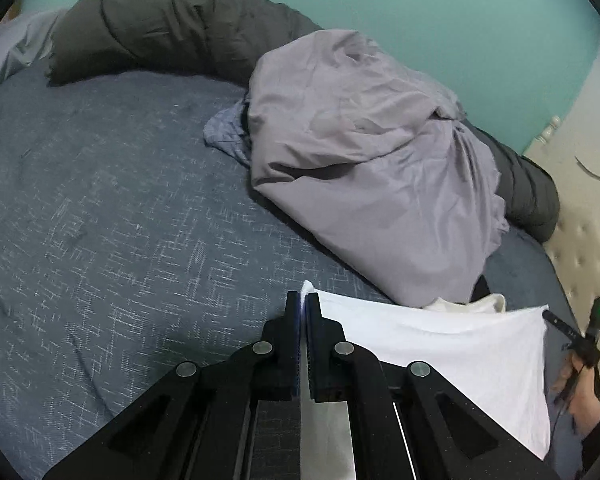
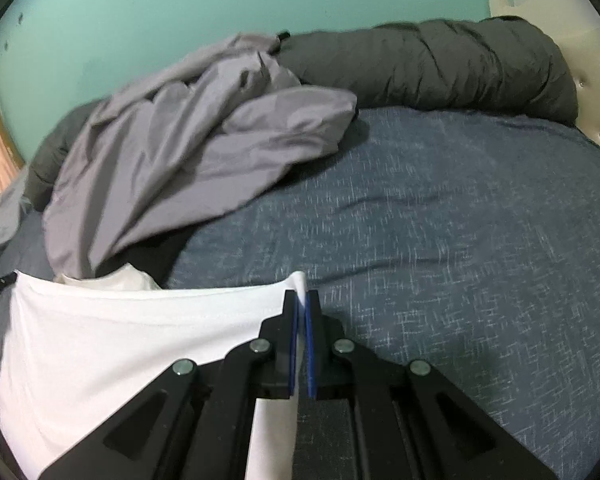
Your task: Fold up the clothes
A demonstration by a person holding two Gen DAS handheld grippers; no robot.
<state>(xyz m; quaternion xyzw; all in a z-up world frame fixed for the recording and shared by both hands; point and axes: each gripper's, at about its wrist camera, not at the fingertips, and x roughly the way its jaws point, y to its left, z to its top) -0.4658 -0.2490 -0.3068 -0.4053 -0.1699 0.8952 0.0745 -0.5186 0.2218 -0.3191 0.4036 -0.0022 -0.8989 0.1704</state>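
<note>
Both the left gripper [image 1: 303, 300] and right gripper [image 2: 302, 300] are clamping opposite corners of the white garment [image 1: 460, 344], holding it spread above the bed [image 1: 120, 220]; laying it flat appears next.

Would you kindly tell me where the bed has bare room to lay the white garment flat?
Bare blue bedspread lies between the dark rolled duvet and the white garment. The lilac sheet heap crowds the rest.

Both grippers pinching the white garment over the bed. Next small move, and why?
Probably carry it toward the bare blue bedspread and lay it flat. The left gripper and right gripper each pinch a corner of the white garment, stretched between them, and the grey sheet crowds the far side.
</note>
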